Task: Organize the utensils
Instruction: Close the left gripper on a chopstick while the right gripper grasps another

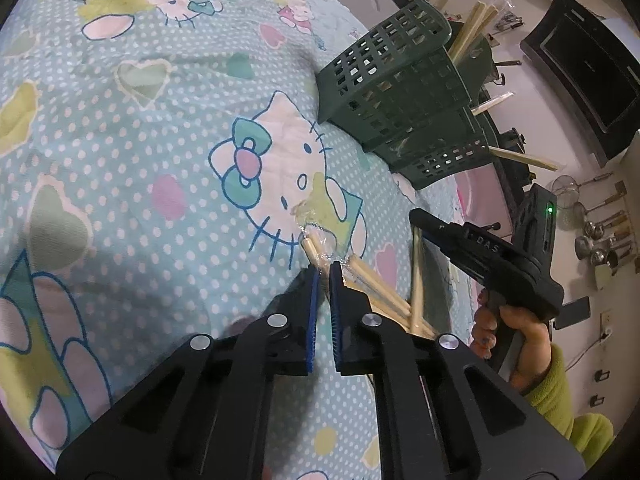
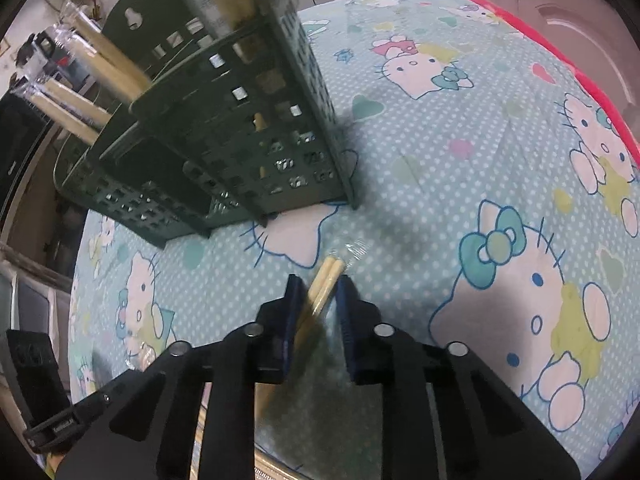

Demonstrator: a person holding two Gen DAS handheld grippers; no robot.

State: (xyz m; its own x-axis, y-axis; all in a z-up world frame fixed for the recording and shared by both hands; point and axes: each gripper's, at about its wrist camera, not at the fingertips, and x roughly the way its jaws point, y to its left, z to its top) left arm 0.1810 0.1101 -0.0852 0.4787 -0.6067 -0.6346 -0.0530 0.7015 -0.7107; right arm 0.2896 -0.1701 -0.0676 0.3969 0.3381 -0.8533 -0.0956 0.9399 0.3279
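Note:
A dark green perforated utensil holder (image 1: pixel 404 92) stands on the Hello Kitty cloth (image 1: pixel 160 160), with several wrapped wooden chopsticks sticking out of it. It also shows in the right wrist view (image 2: pixel 240 128). My left gripper (image 1: pixel 325 270) is nearly shut, its tips at a plastic-wrapped chopstick pair (image 1: pixel 320 244) lying on the cloth; a grip cannot be confirmed. My right gripper (image 2: pixel 318 286) is shut on another wrapped chopstick pair (image 2: pixel 326 280) and holds it above the cloth in front of the holder. The right gripper also shows in the left wrist view (image 1: pixel 440 236), with its chopsticks (image 1: pixel 417 280) pointing down.
More chopsticks (image 1: pixel 384 292) lie on the cloth under the left gripper. Ladles and strainers (image 1: pixel 596 236) hang on the wall. A dark appliance (image 1: pixel 580 68) is beyond the table. The cloth's red edge (image 2: pixel 560 52) marks the far table side.

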